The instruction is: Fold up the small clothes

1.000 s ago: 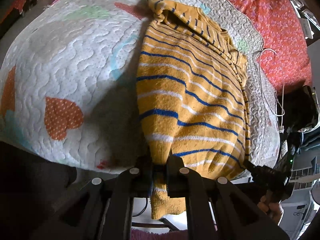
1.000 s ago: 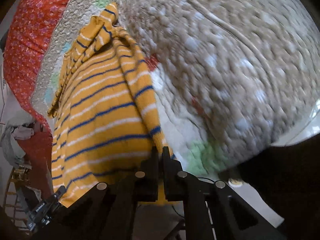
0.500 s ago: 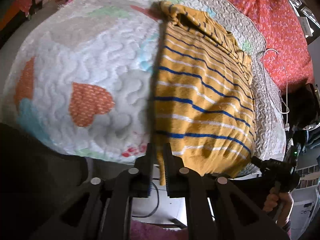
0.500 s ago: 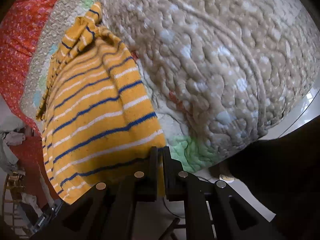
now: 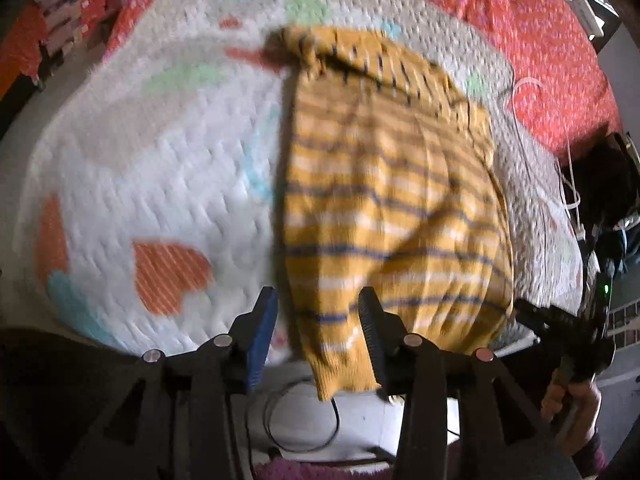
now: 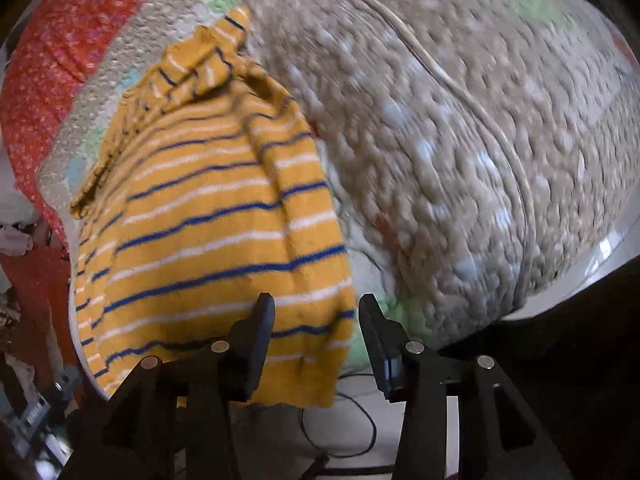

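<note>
Covering the bed, a quilted bedspread (image 5: 132, 168) with heart patches lies over a red floral sheet (image 5: 532, 40). The yellow striped sweater (image 5: 384, 208) lies flat on it, its hem hanging over the near edge. Both grippers point steeply down at that hem. Left gripper (image 5: 318, 324): jaws opening, hem corner loose between them. Right gripper (image 6: 318, 326): jaws opening, hem corner between, unpressed. Motion blur softens the stripes. A black cable (image 6: 352, 420) lies on the floor.

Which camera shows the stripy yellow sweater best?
The right wrist view: there the stripy yellow sweater is sharper, its blue and white stripes clear. The left wrist view shows the sweater whole on the quilt, but blurred.
</note>
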Demonstrator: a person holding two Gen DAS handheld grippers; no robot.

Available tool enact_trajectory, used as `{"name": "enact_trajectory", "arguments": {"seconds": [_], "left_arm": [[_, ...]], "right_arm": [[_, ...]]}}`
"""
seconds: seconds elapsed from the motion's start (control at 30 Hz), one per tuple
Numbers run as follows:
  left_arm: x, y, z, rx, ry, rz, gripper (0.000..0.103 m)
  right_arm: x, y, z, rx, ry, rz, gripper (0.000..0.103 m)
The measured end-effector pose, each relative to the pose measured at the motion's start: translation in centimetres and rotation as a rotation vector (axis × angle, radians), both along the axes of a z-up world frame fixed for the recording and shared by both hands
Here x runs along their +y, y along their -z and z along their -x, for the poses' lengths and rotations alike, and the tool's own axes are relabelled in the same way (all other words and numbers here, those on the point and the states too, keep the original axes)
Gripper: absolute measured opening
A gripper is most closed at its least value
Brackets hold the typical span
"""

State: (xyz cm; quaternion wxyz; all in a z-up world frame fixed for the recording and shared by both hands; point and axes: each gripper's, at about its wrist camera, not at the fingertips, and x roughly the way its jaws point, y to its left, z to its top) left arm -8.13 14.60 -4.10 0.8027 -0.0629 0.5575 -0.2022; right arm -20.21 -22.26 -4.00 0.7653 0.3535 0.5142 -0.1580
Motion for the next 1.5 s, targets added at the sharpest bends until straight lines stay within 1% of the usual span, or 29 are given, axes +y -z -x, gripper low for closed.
{"name": "enact_trajectory", "arguments": {"seconds": [0.1,0.13,0.17,0.27,0.3,0.33,0.37,0.4,0.47,0.53,0.6,0.63,0.67,0.7,0.73,0.77,0.8,0.9,0.93,1.0,1.03,1.13,1.17,1.23,1.33,1.37,1.4,1.43,1.5], "left_arm": [[-0.6,2.3,1.2,0.076,0.020,0.032,0.041],[-0.9,3.1,1.6,0.094,0.025,0.039,0.041],[-1.1,3.5,1.8,0.101,0.028,0.042,0.041],[-1.8,4.3,2.2,0.109,0.052,0.034,0.045],[-1.9,4.4,2.1,0.108,0.055,0.043,0.047],[-2.0,4.5,2.0,0.110,0.055,0.060,0.052],[-2.0,4.6,1.9,0.113,0.052,0.070,0.054],[-2.1,4.8,1.8,0.119,0.048,0.082,0.056],[-2.4,5.3,1.6,0.131,0.041,0.095,0.058],[-2.5,5.3,1.5,0.132,0.039,0.106,0.063],[-2.7,5.4,1.5,0.138,0.042,0.119,0.063],[-3.0,5.5,1.5,0.156,0.056,0.115,0.059],[-3.2,5.7,1.6,0.177,0.073,0.117,0.047],[-3.6,6.0,1.6,0.212,0.093,0.127,0.006],[-3.8,6.4,1.7,0.259,0.097,0.143,0.008],[-3.6,6.2,1.9,0.260,0.088,0.152,0.008],[-3.4,5.8,2.1,0.260,0.089,0.161,0.008],[-2.7,3.7,2.4,0.269,0.082,0.229,0.008],[-2.4,2.4,2.5,0.258,0.086,0.261,0.008],[-2.4,0.8,2.4,0.239,0.091,0.282,0.008],[-2.5,-0.4,2.1,0.225,0.091,0.303,0.008],[-2.6,-3.0,0.4,0.187,0.063,0.352,0.008],[-2.5,-3.7,-0.4,0.179,0.049,0.375,0.008],[-2.5,-5.1,-2.3,0.159,0.020,0.410,0.008],[-3.0,-7.1,-5.7,0.120,-0.016,0.422,0.008],[-3.2,-7.8,-6.8,0.105,-0.022,0.421,0.008],[-3.6,-8.6,-8.1,0.088,-0.027,0.414,0.008],[-4.4,-9.4,-10.0,0.068,-0.029,0.399,0.008],[-5.7,-10.3,-12.7,0.052,-0.041,0.375,0.008]], "right_arm": [[-0.4,0.8,0.5,0.031,0.016,-0.011,0.052],[-0.4,1.0,0.6,0.036,0.019,-0.014,0.057],[-0.4,1.3,0.7,0.043,0.019,-0.022,0.058],[-0.6,2.4,1.0,0.050,0.014,-0.079,0.059],[-0.5,2.7,1.1,0.050,0.014,-0.096,0.059],[-0.3,2.9,1.1,0.050,0.017,-0.107,0.061],[-0.2,3.2,1.0,0.049,0.020,-0.130,0.064],[0.0,3.6,1.0,0.047,0.022,-0.153,0.065],[0.3,4.5,1.0,0.054,0.022,-0.195,0.067],[0.7,5.2,1.0,0.062,0.030,-0.232,0.068],[1.0,5.4,1.0,0.054,0.032,-0.262,0.068],[1.2,5.5,1.0,0.051,0.022,-0.279,0.066],[1.3,5.6,1.0,0.047,0.008,-0.302,0.050],[1.5,5.6,1.0,0.033,-0.004,-0.329,0.040],[1.6,5.5,1.0,0.029,-0.013,-0.338,0.022],[1.8,5.2,1.0,0.029,-0.026,-0.335,0.010],[1.9,4.8,1.1,0.016,-0.037,-0.337,0.010],[1.6,2.4,2.5,-0.049,-0.054,-0.375,0.009],[1.7,1.8,2.8,-0.067,-0.055,-0.382,0.008],[1.2,-0.6,3.3,-0.132,-0.063,-0.395,0.008],[1.2,-1.3,3.2,-0.153,-0.063,-0.398,0.008],[0.1,-4.7,1.8,-0.252,-0.075,-0.382,0.008],[-0.3,-6.0,0.6,-0.296,-0.081,-0.374,0.008],[-0.7,-7.7,-1.4,-0.347,-0.092,-0.360,0.008],[-1.3,-10.2,-5.6,-0.413,-0.108,-0.336,0.008],[-1.6,-10.7,-6.4,-0.425,-0.115,-0.324,0.008],[-1.8,-11.7,-8.4,-0.445,-0.127,-0.297,0.008],[-2.0,-12.2,-9.5,-0.452,-0.133,-0.286,0.008],[-2.5,-13.1,-13.2,-0.460,-0.142,-0.257,0.008]]}}
